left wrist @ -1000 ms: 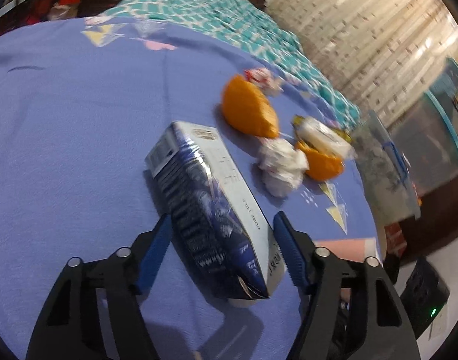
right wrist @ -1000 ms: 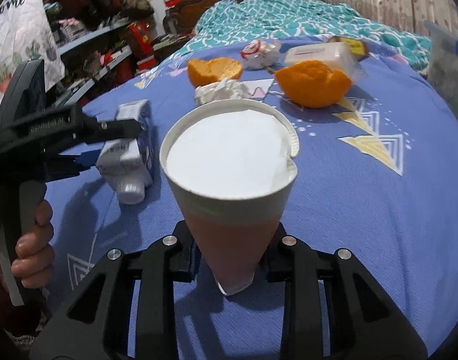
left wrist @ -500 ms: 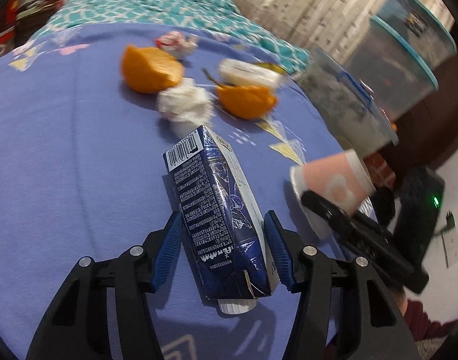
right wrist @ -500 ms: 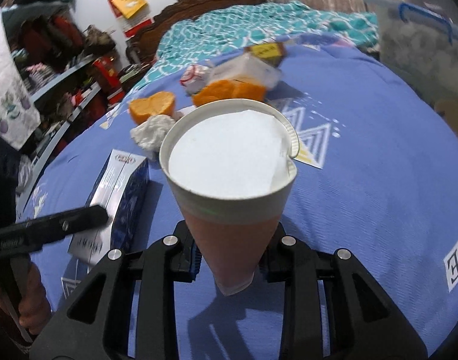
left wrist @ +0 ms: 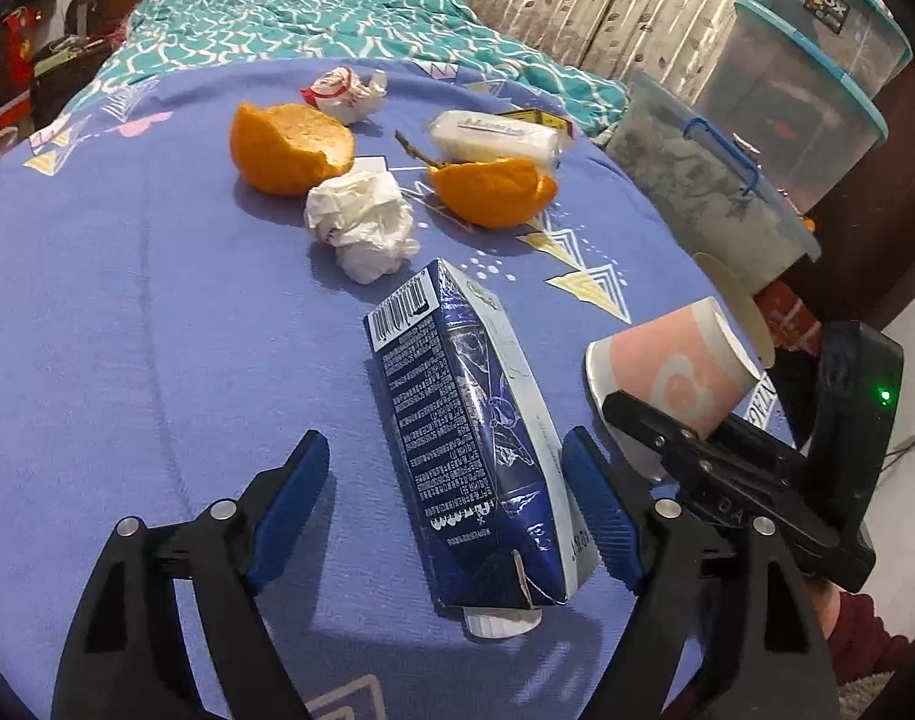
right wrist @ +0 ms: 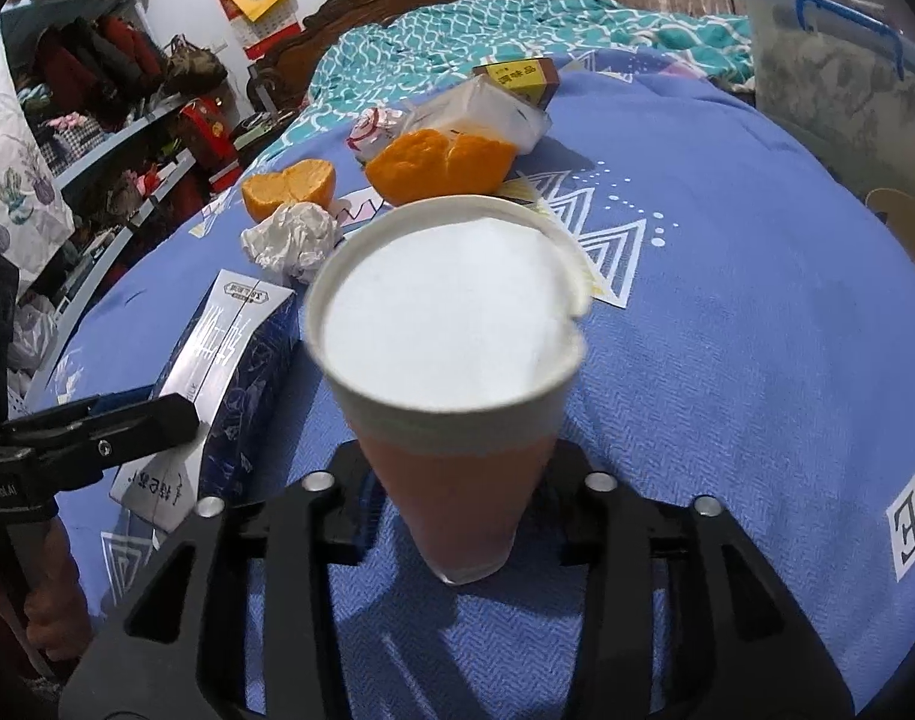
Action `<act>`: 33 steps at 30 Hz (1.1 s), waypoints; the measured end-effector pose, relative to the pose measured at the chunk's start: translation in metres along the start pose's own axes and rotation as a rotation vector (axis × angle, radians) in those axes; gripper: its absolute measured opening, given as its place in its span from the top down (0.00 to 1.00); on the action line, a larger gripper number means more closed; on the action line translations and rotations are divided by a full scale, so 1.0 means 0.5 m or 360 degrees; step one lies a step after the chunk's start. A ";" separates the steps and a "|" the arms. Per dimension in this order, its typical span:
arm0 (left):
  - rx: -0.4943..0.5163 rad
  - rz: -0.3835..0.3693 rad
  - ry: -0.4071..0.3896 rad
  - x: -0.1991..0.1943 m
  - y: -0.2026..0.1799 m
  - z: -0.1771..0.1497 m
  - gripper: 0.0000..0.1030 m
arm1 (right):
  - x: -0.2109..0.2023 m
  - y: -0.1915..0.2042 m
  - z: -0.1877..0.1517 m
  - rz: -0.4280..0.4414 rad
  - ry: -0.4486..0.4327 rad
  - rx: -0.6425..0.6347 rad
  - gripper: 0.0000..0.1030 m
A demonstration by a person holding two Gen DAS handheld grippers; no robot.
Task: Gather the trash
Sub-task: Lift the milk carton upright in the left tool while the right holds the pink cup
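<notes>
A dark blue milk carton (left wrist: 469,444) lies on the purple bed sheet (left wrist: 127,312) between the open jaws of my left gripper (left wrist: 445,498); the right pad is near it, the left pad stands apart. The carton also shows in the right wrist view (right wrist: 229,372). My right gripper (right wrist: 457,510) is shut on a pink paper cup (right wrist: 457,384), also seen in the left wrist view (left wrist: 673,372). Beyond lie a crumpled tissue (left wrist: 361,222), two orange peels (left wrist: 289,147) (left wrist: 493,189), a white packet (left wrist: 493,135) and a red-and-white wrapper (left wrist: 343,90).
A teal patterned blanket (left wrist: 313,18) lies at the far side of the bed. Plastic storage boxes (left wrist: 715,180) stand to the right of the bed. Shelves with clutter (right wrist: 115,138) stand on the left in the right wrist view. A small yellow box (right wrist: 520,75) lies behind the packet.
My left gripper's jaws have opened wide from the carton, which now lies on the sheet. My right gripper with the cup has moved closer beside the carton.
</notes>
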State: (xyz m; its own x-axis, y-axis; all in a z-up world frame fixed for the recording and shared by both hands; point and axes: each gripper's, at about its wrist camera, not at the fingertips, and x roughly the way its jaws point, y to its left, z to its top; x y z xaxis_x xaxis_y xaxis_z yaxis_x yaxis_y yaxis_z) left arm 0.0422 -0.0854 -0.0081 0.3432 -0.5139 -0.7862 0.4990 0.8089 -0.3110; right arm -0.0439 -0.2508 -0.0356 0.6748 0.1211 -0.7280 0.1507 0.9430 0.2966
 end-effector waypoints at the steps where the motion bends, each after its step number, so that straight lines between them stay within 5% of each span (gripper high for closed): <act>1: 0.0004 0.0027 0.0001 -0.001 -0.002 -0.001 0.22 | -0.003 0.000 -0.001 -0.0002 -0.0006 0.0002 0.46; 9: 0.0083 0.0103 0.0008 0.004 -0.026 -0.012 0.17 | -0.013 -0.010 -0.006 0.0004 -0.0015 0.0026 0.37; 17: -0.0038 0.0117 0.0055 0.019 0.009 -0.014 0.18 | -0.008 0.008 -0.003 0.0010 -0.0013 -0.0038 0.36; 22: -0.0046 0.0041 0.0057 0.017 0.007 -0.015 0.33 | -0.005 0.022 0.001 0.0021 -0.0023 -0.0080 0.36; 23: -0.0036 0.0024 0.0057 0.016 0.002 -0.015 0.40 | -0.005 0.024 0.001 0.0023 -0.0023 -0.0090 0.38; 26: 0.0027 0.0071 0.0038 0.012 -0.013 -0.017 0.41 | -0.003 0.026 0.000 0.0036 -0.0008 -0.0107 0.64; 33: 0.0011 0.0003 0.0030 0.002 -0.012 -0.017 0.43 | -0.018 0.009 0.003 0.0103 -0.0041 -0.0024 0.69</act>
State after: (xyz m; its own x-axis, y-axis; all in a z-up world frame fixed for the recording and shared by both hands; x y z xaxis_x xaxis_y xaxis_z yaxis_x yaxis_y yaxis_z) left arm 0.0326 -0.0884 -0.0117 0.3288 -0.5070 -0.7968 0.5041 0.8077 -0.3059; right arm -0.0484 -0.2482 -0.0268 0.7011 0.1744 -0.6914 0.0953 0.9380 0.3333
